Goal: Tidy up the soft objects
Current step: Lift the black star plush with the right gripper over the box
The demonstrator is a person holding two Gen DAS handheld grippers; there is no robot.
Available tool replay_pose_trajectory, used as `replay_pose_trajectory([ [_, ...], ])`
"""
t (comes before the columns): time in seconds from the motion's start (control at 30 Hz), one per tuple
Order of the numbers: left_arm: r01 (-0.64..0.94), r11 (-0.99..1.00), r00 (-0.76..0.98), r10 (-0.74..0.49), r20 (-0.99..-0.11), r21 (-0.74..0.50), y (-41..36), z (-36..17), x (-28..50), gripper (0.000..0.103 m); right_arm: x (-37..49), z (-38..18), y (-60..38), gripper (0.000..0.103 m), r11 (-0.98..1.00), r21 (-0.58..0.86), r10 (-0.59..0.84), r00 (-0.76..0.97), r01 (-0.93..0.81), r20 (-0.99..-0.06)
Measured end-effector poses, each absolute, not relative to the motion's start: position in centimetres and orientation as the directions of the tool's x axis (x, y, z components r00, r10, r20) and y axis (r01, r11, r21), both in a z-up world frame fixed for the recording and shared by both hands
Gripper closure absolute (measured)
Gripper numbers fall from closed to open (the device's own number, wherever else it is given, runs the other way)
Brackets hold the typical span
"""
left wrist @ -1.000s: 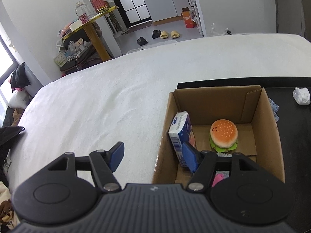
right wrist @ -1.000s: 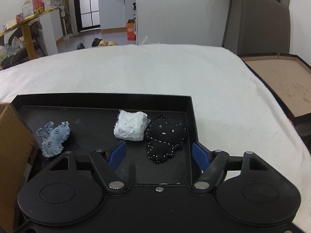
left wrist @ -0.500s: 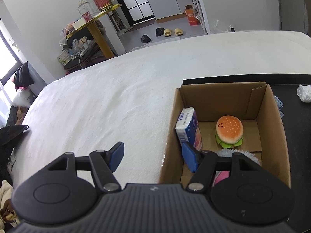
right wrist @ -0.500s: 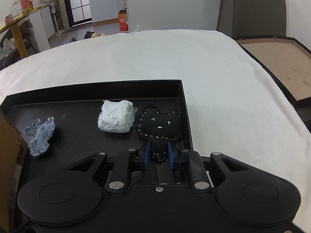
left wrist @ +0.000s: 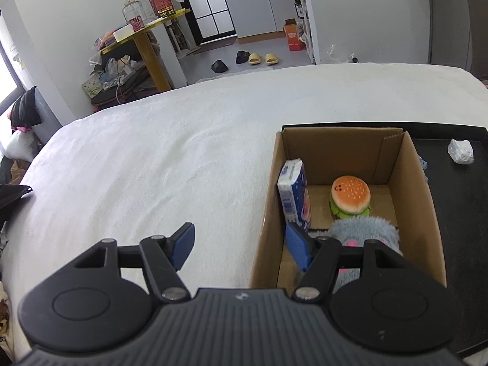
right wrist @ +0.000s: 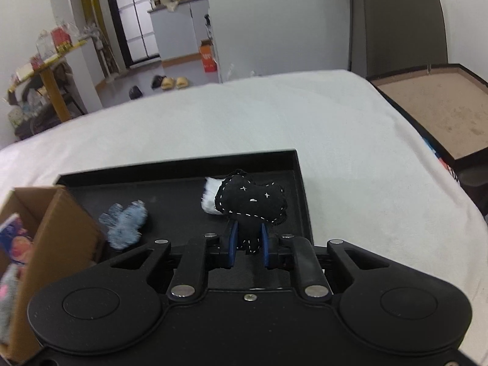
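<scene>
My right gripper point(right wrist: 247, 244) is shut on a black stitched plush toy point(right wrist: 251, 202) and holds it lifted above the black tray point(right wrist: 177, 201). A white crumpled soft lump point(right wrist: 210, 196) and a blue denim plush point(right wrist: 125, 224) lie on the tray. My left gripper point(left wrist: 241, 245) is open and empty, above the left wall of the cardboard box point(left wrist: 421, 189). The box holds a burger plush point(left wrist: 350, 195), a tissue pack point(left wrist: 294, 195) standing upright and a grey fluffy toy point(left wrist: 364, 228). The box corner also shows in the right wrist view point(right wrist: 45, 235).
Everything sits on a white bed cover point(left wrist: 152, 167). The black tray point(left wrist: 463, 213) lies right of the box. A brown board with a black rim point(right wrist: 433, 106) is at the far right. A yellow table point(left wrist: 146, 30) with clutter stands beyond the bed.
My right gripper closed on the black plush toy and lifted it off the tray, moving toward the box. My left gripper drifted slightly left and stayed open.
</scene>
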State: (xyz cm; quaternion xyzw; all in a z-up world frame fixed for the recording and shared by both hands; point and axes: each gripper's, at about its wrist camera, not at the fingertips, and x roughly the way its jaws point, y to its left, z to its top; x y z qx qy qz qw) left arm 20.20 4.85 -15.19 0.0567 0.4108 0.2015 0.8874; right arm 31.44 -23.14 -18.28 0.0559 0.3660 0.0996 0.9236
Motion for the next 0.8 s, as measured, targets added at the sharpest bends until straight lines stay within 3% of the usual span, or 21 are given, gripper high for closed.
replay_pose_trajectory([
  [0.27, -0.328, 0.928, 0.6, 0.351, -0.719, 0.179, 6.1, -15.2, 19.7, 0.038, 29.6, -16.0, -21.3, 0.087, 0.962, 0.195, 0.271, 0.736, -0.191, -0.62],
  [0.8, -0.279, 0.956, 0.637, 0.252, -0.729, 0.087, 7.3, -15.8, 18.9, 0.038, 27.0, -11.9, -13.4, 0.087, 0.9, 0.128, 0.397, 0.66, -0.417, -0.638],
])
